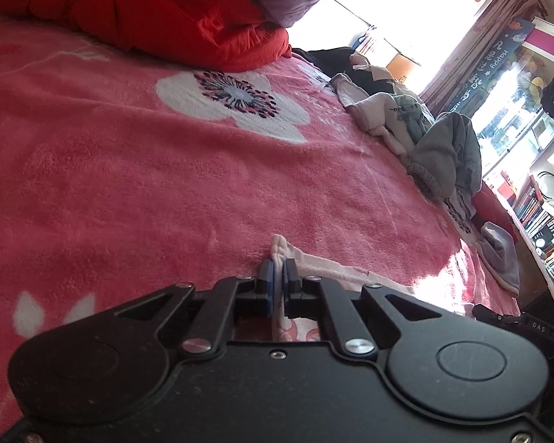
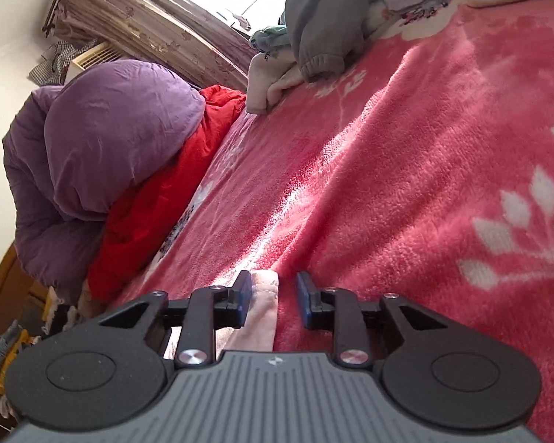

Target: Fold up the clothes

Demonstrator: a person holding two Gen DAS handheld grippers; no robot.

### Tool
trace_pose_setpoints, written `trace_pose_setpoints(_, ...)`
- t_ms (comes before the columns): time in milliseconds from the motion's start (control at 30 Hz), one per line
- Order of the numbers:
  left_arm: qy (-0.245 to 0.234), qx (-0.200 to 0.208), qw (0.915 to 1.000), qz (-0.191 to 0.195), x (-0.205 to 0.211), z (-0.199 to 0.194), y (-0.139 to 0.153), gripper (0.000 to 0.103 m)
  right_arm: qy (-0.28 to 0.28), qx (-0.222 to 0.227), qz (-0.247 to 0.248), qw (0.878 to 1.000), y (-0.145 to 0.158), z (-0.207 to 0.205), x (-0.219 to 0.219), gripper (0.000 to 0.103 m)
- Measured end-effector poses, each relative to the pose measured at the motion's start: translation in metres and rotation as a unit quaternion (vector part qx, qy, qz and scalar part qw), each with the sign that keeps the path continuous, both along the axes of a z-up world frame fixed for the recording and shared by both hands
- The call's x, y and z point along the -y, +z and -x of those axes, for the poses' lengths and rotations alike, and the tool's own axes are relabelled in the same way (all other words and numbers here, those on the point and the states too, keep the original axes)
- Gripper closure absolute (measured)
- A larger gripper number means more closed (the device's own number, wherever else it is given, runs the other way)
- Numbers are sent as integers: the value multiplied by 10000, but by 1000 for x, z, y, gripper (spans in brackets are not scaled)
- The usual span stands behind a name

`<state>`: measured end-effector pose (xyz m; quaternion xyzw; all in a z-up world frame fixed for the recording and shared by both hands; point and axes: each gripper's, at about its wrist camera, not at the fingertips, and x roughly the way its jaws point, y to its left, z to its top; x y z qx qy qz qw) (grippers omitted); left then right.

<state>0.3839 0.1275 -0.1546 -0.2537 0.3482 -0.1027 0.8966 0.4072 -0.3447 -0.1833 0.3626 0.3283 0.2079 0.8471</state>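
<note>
A pale pink garment (image 1: 325, 267) lies on the pink flowered blanket (image 1: 147, 170). My left gripper (image 1: 278, 280) is shut on a bunched edge of it, low over the blanket. In the right wrist view my right gripper (image 2: 273, 297) is open, its blue pads apart, with an edge of the same pale pink garment (image 2: 262, 306) lying between them, nearer the left pad. Most of the garment is hidden under both grippers.
A red quilt (image 1: 158, 7) and purple quilt (image 2: 103, 140) are heaped at the bed's head. A pile of grey and white clothes (image 1: 435, 147) lies along the far edge, also in the right wrist view (image 2: 321, 22). Bookshelves (image 1: 535, 206) stand beyond the bed.
</note>
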Motion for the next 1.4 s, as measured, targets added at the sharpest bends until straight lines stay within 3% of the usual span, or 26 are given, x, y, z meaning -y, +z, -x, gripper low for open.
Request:
trace_pose_setpoints(100,6,21,10000,-69,3,1,1,101,72,115,335,9993,1,0,-10,75)
trace_pose_setpoints(167,0,46,9999,-140,5,1,2,102,161,269,1144,9929,11,2,-30,74)
trace_pose_setpoints(300,15,34,9999,-108,4,2,1,102,365,555,2640,9622,29,8,-67,70)
trace_pose_setpoints(367,18,23,10000,-89,3,1,1,102,334,477,2542,9654,31,9,-65,65)
trace_pose_setpoints(500,17,11,10000,-81,2,1,0,102,348,227,1554,9870,24,6,-37,61)
trace_pose_setpoints(567,16,8,10000,-72,2,0,0,102,266,173,1654,9857,21,5,-36,78)
trace_pose_setpoints(667,13,6,10000,-58,2,0,-1,102,85,77,1896,9818,22,4,-39,87)
trace_pose_setpoints(800,17,-7,10000,-25,1,0,-1,102,-90,215,2577,9660,36,13,-52,85)
trace_pose_setpoints(867,17,-12,10000,-13,1,-1,-1,102,-180,242,2696,9625,36,16,-51,79)
trace_pose_setpoints(967,12,-17,10000,8,0,-1,-1,102,-292,214,2394,9703,33,16,-42,77)
trace_pose_setpoints(1067,11,-14,10000,-6,1,0,-1,102,-320,114,1701,9848,26,12,-29,71)
trace_pose_setpoints(1133,2,7,10000,-42,2,0,-1,102,-258,144,1593,9868,23,9,-30,71)
trace_pose_setpoints(1200,1,70,9999,-88,3,1,1,102,-221,219,1641,9860,23,8,-32,79)
trace_pose_setpoints(1233,6,109,9999,-102,3,2,3,102,-195,265,1674,9853,26,8,-33,97)
trace_pose_setpoints(1400,-26,225,9995,-228,6,2,7,102,-342,403,2180,9745,36,14,-40,97)
